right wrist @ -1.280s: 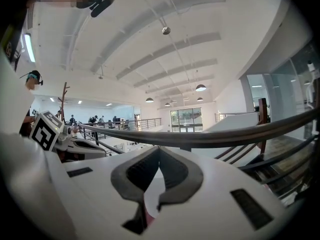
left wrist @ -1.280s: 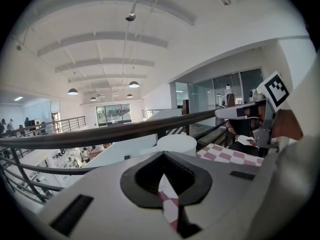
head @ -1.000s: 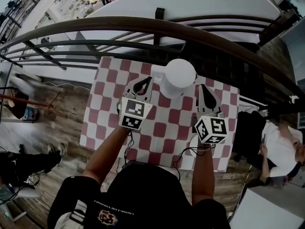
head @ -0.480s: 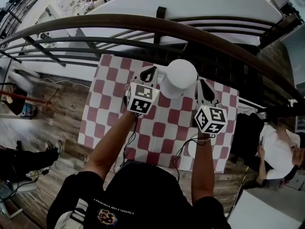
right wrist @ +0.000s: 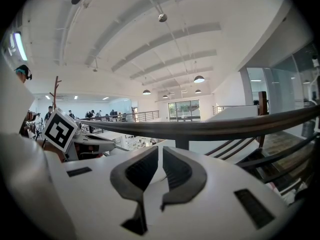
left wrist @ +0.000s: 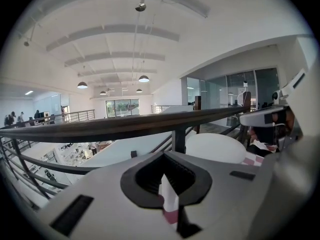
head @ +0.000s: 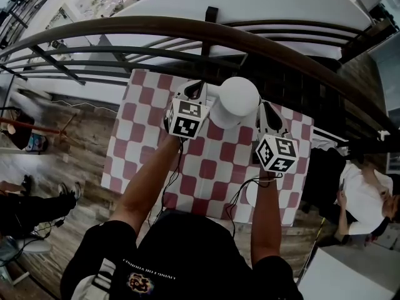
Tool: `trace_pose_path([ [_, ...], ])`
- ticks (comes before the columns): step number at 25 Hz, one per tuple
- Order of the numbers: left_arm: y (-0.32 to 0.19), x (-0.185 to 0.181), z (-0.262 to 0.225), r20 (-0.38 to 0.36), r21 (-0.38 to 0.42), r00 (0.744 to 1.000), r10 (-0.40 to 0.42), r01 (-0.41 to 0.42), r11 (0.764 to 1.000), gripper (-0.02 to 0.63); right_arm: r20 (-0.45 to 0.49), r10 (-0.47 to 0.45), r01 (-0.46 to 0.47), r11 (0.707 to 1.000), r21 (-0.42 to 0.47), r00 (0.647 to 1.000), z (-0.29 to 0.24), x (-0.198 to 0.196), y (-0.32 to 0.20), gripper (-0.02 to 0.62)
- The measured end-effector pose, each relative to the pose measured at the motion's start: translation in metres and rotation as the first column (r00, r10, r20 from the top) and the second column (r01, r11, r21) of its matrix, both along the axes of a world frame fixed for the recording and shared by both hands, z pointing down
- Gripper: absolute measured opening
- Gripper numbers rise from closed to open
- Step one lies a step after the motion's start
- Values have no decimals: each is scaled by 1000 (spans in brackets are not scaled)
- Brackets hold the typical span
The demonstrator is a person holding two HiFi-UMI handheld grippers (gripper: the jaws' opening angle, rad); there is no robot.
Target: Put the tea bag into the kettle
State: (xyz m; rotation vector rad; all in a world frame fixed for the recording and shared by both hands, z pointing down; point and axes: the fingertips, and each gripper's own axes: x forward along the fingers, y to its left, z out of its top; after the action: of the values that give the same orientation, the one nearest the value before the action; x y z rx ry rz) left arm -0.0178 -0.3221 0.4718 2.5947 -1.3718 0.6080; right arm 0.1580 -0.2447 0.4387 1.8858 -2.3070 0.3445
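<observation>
The white kettle (head: 234,102) with its round top stands at the far side of the checkered table (head: 140,136). In the head view my left gripper (head: 195,90) is just left of the kettle and my right gripper (head: 269,110) just right of it. In the left gripper view the jaws (left wrist: 167,184) are shut on a white slip with a pink lower part, the tea bag (left wrist: 169,199). The kettle's white top (left wrist: 215,146) lies ahead to their right. In the right gripper view the jaws (right wrist: 159,154) are shut with nothing between them.
A dark wooden railing (head: 206,33) with black bars runs along the table's far edge, with a lower floor beyond it. A small white round thing (head: 251,195) lies near the table's front edge. A person in a white top (head: 369,195) sits to the right.
Both grippers have moved toward the far side of the table. The left one went further and now sits beside the kettle. The right one shifted only a little.
</observation>
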Motion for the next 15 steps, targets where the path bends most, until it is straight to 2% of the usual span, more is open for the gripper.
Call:
trace_pose_path([
  [3, 1, 0, 2, -6, 5, 1000, 1, -1, 1000, -2, 23, 10, -10, 1000, 2, 1000, 1, 2, -2, 31],
  [7, -1, 0, 6, -19, -31, 1000, 10, -11, 999, -2, 63, 19, -19, 1000, -2, 998, 3, 2, -5, 88],
  [15, 2, -2, 9, -37, -56, 999, 7, -9, 998, -2, 138, 10, -8, 1000, -16, 990, 4, -5, -5, 110],
])
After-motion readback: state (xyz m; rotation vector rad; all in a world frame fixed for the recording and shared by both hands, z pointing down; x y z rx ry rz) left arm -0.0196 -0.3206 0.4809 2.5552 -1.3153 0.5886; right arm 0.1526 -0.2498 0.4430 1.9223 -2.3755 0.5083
